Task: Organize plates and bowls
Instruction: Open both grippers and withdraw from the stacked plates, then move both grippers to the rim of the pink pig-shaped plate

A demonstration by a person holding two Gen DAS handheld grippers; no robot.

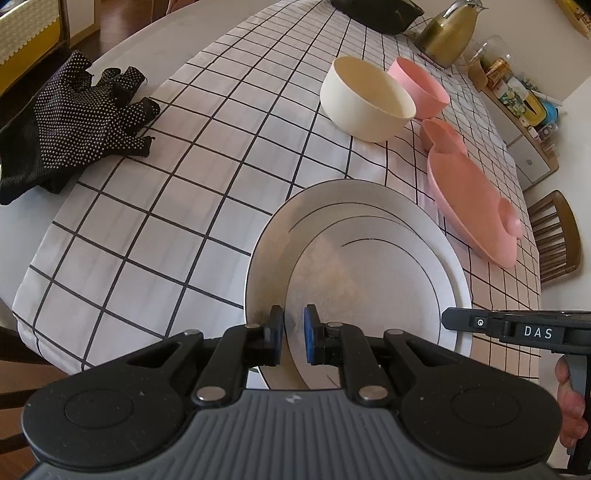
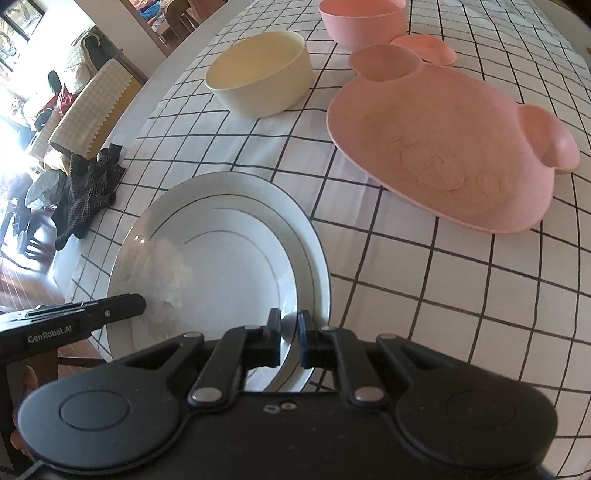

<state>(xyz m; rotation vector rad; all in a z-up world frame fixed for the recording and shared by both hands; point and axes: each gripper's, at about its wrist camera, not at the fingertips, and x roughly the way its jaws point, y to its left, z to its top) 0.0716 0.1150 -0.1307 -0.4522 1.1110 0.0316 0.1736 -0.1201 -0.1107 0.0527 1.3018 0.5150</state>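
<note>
Left claw: the left claw (image 1: 293, 334) pinches the near left rim of the small white plate (image 1: 369, 273), pads on either side of the edge.
Right claw: the right claw (image 2: 289, 338) pinches the same plate's rim on the near right side; the rim shows between its pads.
White plates: the small white plate lies inside the large white plate (image 1: 273, 236), both with thin dark rings, on the checked cloth (image 1: 155, 206) of the tabletop.
Pink plate: an animal-shaped pink plate (image 2: 439, 147) lies at 2 o'clock of the white plates, apart from them.
Cream bowl: a cream bowl (image 1: 365, 99) stands upright at 12 o'clock of the white plates.
Pink bowl: a pink bowl (image 1: 421, 86) stands just beyond the cream bowl, at its 2 o'clock.
Small pink dish: a small pink dish (image 2: 428, 48) sits by the pink plate's far ear.
Glove: a dotted black glove (image 1: 70, 129) lies at 10 o'clock, at the cloth's edge.
Kettle: a metal kettle (image 1: 448, 31) stands at the far end.
</note>
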